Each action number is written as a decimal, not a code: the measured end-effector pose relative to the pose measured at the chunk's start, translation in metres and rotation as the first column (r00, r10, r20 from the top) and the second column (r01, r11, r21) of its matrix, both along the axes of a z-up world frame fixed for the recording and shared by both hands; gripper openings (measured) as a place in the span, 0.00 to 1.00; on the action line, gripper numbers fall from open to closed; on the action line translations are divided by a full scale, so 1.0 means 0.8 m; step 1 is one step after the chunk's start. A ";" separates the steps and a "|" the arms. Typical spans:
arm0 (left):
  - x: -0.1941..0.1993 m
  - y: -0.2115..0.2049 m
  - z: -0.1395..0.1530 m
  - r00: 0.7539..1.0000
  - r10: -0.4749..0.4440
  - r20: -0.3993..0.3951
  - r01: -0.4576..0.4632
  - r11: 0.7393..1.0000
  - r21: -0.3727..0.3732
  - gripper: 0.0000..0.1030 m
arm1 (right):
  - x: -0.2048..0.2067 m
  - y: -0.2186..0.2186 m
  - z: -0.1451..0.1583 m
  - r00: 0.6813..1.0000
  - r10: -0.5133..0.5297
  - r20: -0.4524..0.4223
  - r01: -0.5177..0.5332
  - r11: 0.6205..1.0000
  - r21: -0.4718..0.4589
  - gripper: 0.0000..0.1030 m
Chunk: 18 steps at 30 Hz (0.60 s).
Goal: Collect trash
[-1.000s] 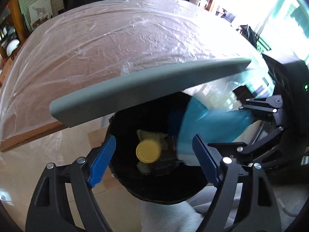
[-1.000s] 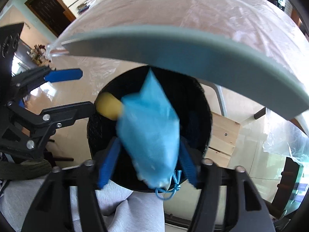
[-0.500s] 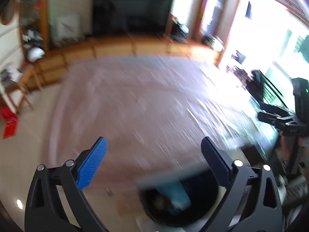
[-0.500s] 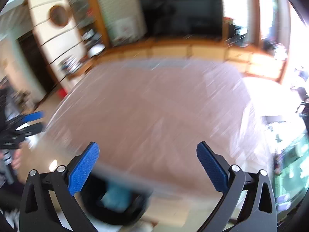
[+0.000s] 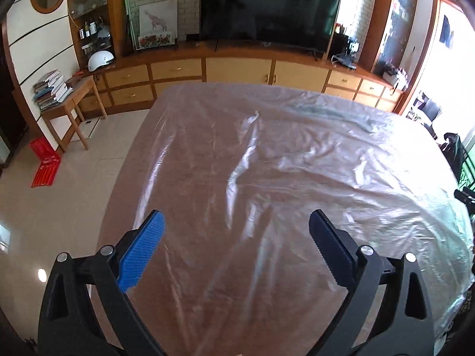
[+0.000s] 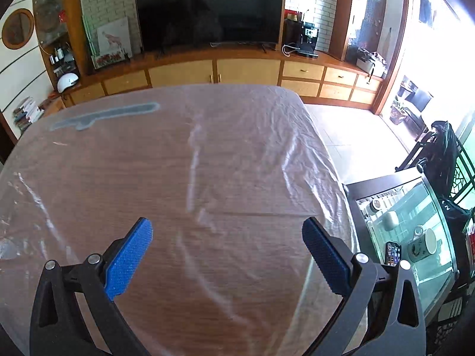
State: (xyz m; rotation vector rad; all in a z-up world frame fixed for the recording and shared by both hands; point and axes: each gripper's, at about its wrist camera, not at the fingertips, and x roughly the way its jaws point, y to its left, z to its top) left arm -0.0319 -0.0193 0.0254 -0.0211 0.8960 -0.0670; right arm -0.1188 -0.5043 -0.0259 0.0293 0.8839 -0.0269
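Both tongs, left (image 5: 234, 246) and right (image 6: 227, 255), hang wide open and empty over the one plastic-covered tabletop (image 5: 267, 163). No trash on it; one grey strip (image 6: 104, 114) under the plastic at its far edge.

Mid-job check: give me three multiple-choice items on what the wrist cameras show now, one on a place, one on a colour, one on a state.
1. Where is the white helmet?
A. on the wooden cabinet counter
B. on the table
C. on the floor

2. What colour are the gripper pads?
A. red
B. blue
C. green

3. How is the right gripper?
A. shut on a bag
B. shut, empty
C. open, empty

Answers: 1 A, it sits on the counter left of the television; 2 B, both views show blue pads; 3 C, the jaws stand wide over the plastic-covered wooden table.
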 end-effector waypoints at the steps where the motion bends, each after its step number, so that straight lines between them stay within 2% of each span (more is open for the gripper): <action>1: 0.007 0.005 -0.004 1.000 0.003 -0.006 -0.003 1.000 0.004 0.96 | 0.001 -0.008 -0.003 1.000 -0.008 -0.008 0.008 1.000 -0.002 0.96; 5: 0.019 0.019 -0.012 1.000 0.007 -0.018 -0.007 1.000 0.002 0.96 | 0.006 -0.038 -0.017 0.999 -0.042 -0.034 0.042 0.999 0.016 0.96; 8: 0.029 0.026 -0.020 1.000 -0.005 -0.028 0.005 1.000 0.002 0.96 | 0.007 -0.043 -0.013 0.999 -0.046 -0.021 0.046 0.998 0.042 0.96; 18: 0.049 0.026 -0.029 0.999 0.002 -0.043 -0.001 1.000 0.022 0.96 | 0.030 -0.014 -0.015 0.999 0.010 -0.041 -0.010 1.000 0.010 0.96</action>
